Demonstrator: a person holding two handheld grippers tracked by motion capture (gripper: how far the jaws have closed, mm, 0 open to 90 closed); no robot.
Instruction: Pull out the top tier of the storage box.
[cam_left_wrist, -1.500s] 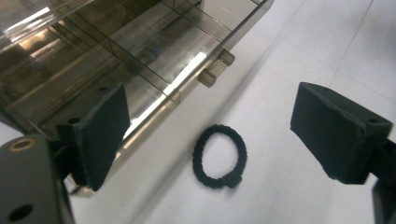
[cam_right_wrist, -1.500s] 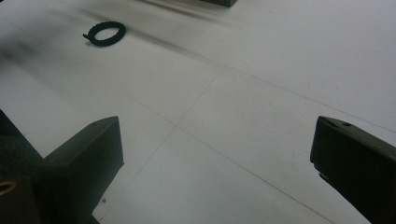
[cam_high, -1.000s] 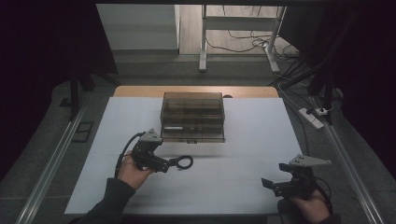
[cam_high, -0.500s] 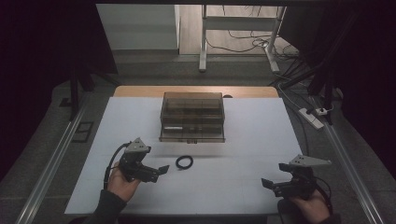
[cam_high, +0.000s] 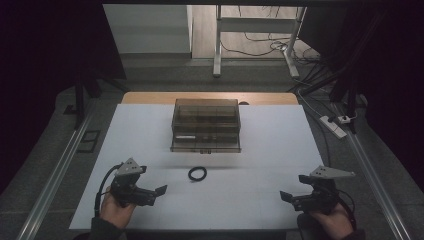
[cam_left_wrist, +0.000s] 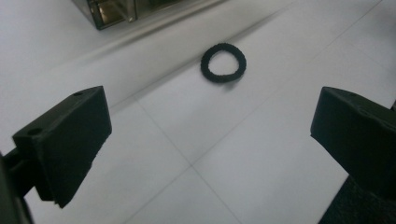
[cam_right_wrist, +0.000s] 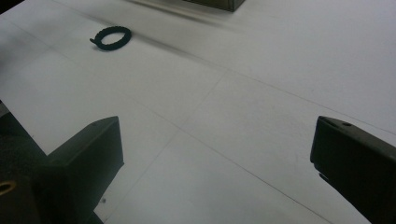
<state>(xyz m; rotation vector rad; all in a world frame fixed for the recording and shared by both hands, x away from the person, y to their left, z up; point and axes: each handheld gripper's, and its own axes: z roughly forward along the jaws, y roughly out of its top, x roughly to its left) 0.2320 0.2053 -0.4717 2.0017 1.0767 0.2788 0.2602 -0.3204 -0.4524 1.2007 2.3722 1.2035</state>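
Note:
A small black ring (cam_high: 197, 173) lies flat on the white table top, just in front of a smoky translucent drawer box (cam_high: 205, 125). My left gripper (cam_high: 157, 192) sits at the near left, held in a hand, open and empty, with its jaws pointing right toward the ring. In the left gripper view the ring (cam_left_wrist: 223, 62) lies ahead of the wide-apart jaws of that gripper (cam_left_wrist: 210, 154). My right gripper (cam_high: 287, 197) rests at the near right, open and empty. The right gripper view shows the ring (cam_right_wrist: 111, 37) far off at the upper left, beyond its own gripper (cam_right_wrist: 219, 172).
The white sheet (cam_high: 280, 150) covers a wooden table whose far edge (cam_high: 150, 98) shows behind the box. A power strip (cam_high: 334, 125) and cables lie on the floor to the right. A corner of the box (cam_left_wrist: 112, 9) appears at the top of the left gripper view.
My left gripper has drawn back from the ring toward the near left edge, leaving the ring lying on the table. The right gripper has not moved.

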